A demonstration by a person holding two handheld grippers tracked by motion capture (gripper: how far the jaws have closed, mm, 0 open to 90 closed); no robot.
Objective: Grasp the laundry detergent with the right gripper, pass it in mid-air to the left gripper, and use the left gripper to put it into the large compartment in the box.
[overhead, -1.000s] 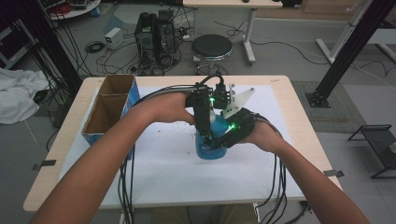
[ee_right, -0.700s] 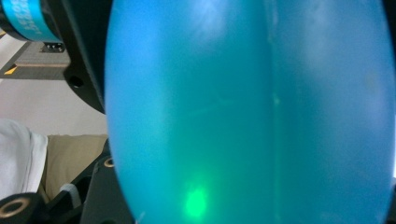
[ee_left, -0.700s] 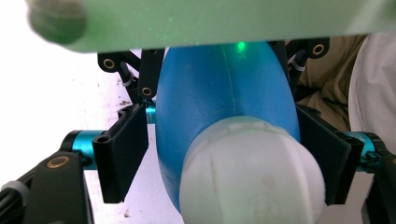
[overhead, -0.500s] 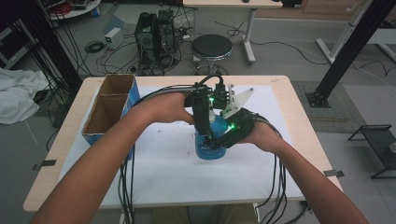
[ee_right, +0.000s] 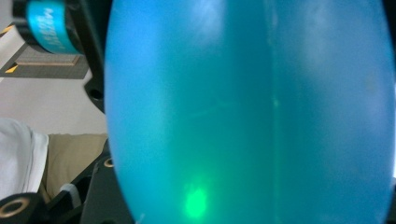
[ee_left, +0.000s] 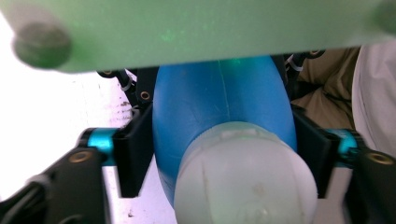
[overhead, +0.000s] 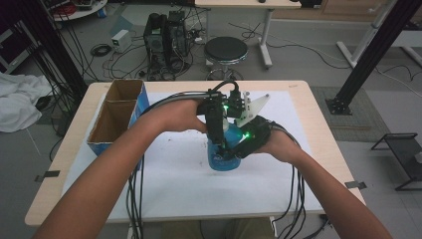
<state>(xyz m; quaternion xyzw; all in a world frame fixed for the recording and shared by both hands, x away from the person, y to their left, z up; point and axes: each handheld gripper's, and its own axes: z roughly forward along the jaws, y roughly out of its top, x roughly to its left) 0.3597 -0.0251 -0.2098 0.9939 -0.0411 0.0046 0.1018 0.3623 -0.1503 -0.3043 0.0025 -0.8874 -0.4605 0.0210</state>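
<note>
Blue bottle [overhead: 222, 158] stands gripped by my right gripper [overhead: 238, 147]; my left gripper [ee_left: 224, 154] has just been closing around its white cap [ee_left: 243, 177]; unscrewing remains.

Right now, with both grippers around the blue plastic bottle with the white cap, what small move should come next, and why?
Probably twist the white cap with the left gripper. Its jaws have just been closing and now flank the cap, while the right gripper clamps the blue plastic bottle upright on the white sheet.
</note>
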